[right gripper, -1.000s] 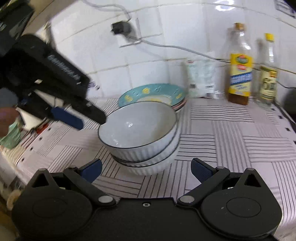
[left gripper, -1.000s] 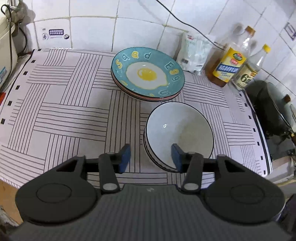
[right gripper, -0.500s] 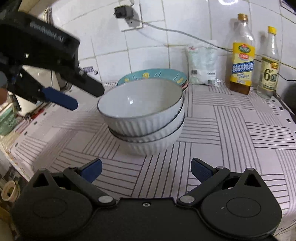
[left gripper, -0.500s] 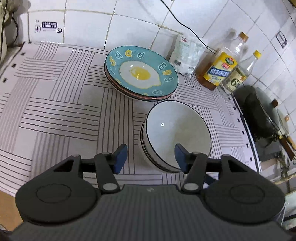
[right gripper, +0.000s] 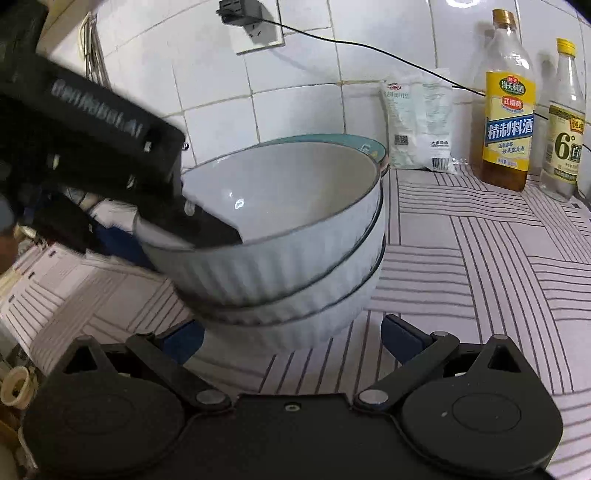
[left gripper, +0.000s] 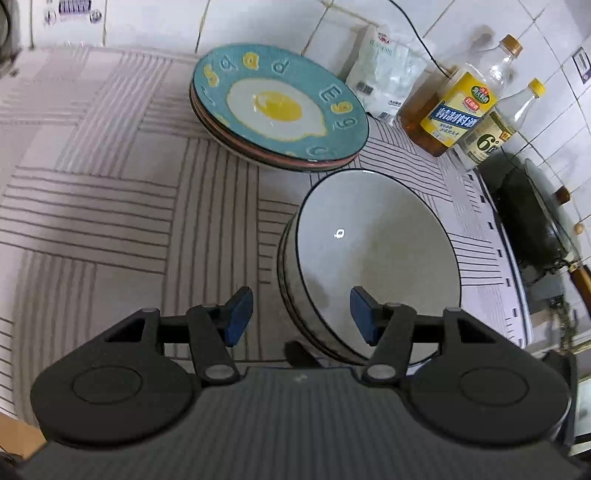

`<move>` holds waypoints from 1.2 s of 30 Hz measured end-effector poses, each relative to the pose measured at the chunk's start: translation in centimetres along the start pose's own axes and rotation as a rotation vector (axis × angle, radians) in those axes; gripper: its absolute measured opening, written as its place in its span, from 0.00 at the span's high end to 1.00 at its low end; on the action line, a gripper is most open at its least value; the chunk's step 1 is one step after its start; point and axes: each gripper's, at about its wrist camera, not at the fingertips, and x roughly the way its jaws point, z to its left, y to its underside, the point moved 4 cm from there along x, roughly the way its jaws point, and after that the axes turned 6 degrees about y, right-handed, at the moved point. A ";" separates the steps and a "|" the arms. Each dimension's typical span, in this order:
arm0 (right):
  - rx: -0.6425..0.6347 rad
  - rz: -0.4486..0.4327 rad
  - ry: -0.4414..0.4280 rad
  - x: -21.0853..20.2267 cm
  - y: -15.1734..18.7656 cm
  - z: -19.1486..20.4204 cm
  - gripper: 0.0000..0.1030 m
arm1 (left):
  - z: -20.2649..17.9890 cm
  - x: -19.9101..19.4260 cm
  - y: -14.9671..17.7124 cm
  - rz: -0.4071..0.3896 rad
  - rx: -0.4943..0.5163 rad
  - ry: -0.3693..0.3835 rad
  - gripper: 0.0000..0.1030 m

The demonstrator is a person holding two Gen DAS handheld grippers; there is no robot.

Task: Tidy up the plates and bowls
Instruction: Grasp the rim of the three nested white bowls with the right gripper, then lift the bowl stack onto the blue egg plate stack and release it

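A stack of three white ribbed bowls with dark rims stands on the striped mat; it also shows in the right wrist view. Behind it lies a stack of plates, the top one teal with a fried-egg picture; only its rim shows in the right wrist view. My left gripper is open, its jaws straddling the top bowl's near-left rim; one finger reaches inside the bowl. My right gripper is open, jaws either side of the stack's base.
Two bottles and a white bag stand against the tiled wall at the back right. A dark pan sits right of the mat. A wall socket with a cable is above. The striped mat stretches to the left.
Both grippers have moved closer to the bowl stack. The left gripper's jaws now straddle the top bowl's rim. The bowls and plates have not moved.
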 end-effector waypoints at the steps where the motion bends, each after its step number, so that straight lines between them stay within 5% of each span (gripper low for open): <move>1: -0.003 0.011 -0.005 0.2 -0.2 0.0 0.00 | 0.1 0.2 -0.1 0.001 -0.001 0.000 0.45; 6: -0.035 0.012 -0.009 1.1 -1.0 0.9 0.00 | -0.1 1.2 -0.3 0.004 0.028 0.011 0.57; 36: -0.057 -0.052 -0.074 1.1 -0.5 1.9 0.00 | -0.4 -0.5 -0.8 -0.054 0.004 0.013 0.57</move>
